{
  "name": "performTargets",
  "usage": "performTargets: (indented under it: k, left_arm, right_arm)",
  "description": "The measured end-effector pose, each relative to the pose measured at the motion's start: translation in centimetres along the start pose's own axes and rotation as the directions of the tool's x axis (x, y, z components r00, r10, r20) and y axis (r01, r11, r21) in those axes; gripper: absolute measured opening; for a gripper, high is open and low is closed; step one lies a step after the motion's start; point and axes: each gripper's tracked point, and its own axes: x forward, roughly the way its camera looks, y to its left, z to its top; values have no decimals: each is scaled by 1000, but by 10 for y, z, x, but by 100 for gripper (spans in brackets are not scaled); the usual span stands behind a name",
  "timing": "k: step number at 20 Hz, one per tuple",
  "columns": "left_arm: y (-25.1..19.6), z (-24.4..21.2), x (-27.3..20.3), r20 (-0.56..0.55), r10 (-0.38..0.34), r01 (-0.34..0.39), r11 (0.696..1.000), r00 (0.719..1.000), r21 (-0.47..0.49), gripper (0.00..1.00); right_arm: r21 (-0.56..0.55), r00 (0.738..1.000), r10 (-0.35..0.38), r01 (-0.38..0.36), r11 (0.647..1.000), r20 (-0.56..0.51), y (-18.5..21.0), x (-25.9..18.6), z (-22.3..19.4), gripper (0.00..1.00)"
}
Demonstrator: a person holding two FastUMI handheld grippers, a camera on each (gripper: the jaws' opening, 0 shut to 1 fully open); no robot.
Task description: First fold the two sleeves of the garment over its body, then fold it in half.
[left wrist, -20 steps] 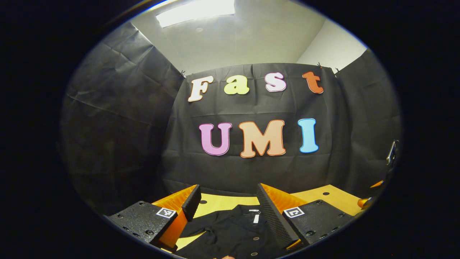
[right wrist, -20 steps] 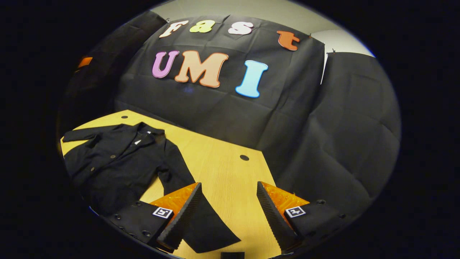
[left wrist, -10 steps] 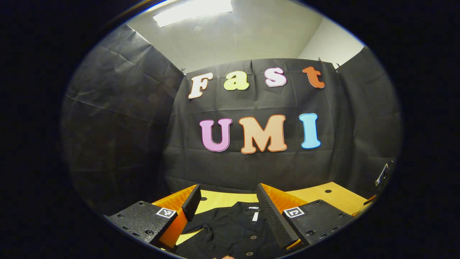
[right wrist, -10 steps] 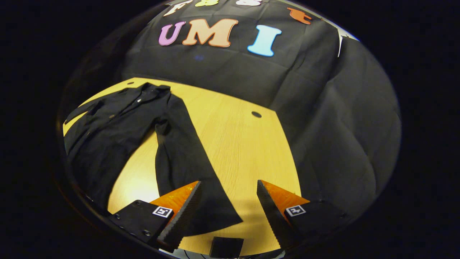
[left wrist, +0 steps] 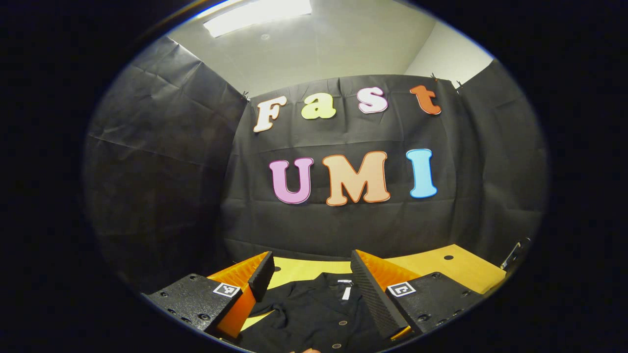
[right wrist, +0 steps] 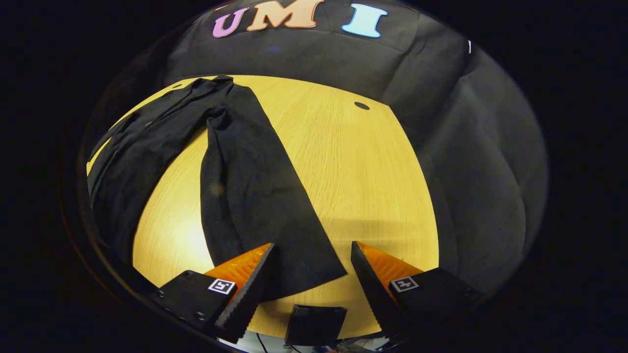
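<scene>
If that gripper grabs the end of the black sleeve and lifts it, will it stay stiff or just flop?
Probably flop: the sleeve lies flat and creased on the table, like thin cloth. It likely weighs little, so the open right gripper above its cuff should lift it easily. The rest of the garment may drag along.

Both claws open, nothing gripped.
Left claw [left wrist: 309, 274] is held level, fingers spread; right claw [right wrist: 310, 267] is tilted downward toward the tabletop, fingers equally spread.
</scene>
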Motion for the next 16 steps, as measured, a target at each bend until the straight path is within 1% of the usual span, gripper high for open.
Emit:
performTargets:
  k: [2, 4, 6, 7, 8, 9, 10, 11, 13, 15, 16]
  left_arm:
    - [-3, 1, 2, 1, -1, 1, 1000, 1000, 5, 92]
    - [-5, 0, 4, -2, -3, 3, 1000, 1000, 10, 92]
    - [-7, -1, 4, -6, -2, 2, 1000, 1000, 12, 93]
    - [-7, -2, 4, -11, 0, 0, 1000, 1000, 12, 93]
    - [-7, -4, 3, -15, 2, -1, 1000, 1000, 13, 93]
    - [-5, -4, 2, -16, 6, -6, 1000, 1000, 13, 93]
    - [-4, -5, 2, -17, 11, -11, 1000, 1000, 11, 93]
    - [-2, -5, 2, -21, 12, -12, 1000, 1000, 9, 93]
    - [1, -4, 3, -15, 11, -11, 1000, 1000, 13, 93]
    - [7, -1, 6, -1, 5, -5, 1000, 1000, 16, 93]
    - [11, -1, 9, -1, -1, 1, 1000, 1000, 12, 93]
  right_arm:
    - [36, 999, 33, -33, 999, -15, 0, 3, -4, 100]
    - [96, 996, 78, -73, 993, -42, -1, 6, -10, 96]
    - [182, 989, 131, -117, 976, -67, 2, 7, -14, 96]
    - [240, 985, 150, -127, 963, -83, 3, 6, -16, 97]
    - [253, 987, 148, -128, 959, -62, 2, 8, -14, 97]
    - [238, 988, 143, -127, 963, -54, 5, 7, -16, 94]
    - [220, 988, 153, -141, 965, -39, 12, 5, -15, 90]
    - [208, 986, 163, -154, 966, -30, 22, 6, -14, 73]
    - [200, 986, 163, -156, 967, -19, 31, 6, -12, 40]
    - [220, 990, 139, -132, 967, -18, 33, 4, -14, 12]
    - [248, 991, 130, -120, 961, -26, 34, 4, -15, 13]
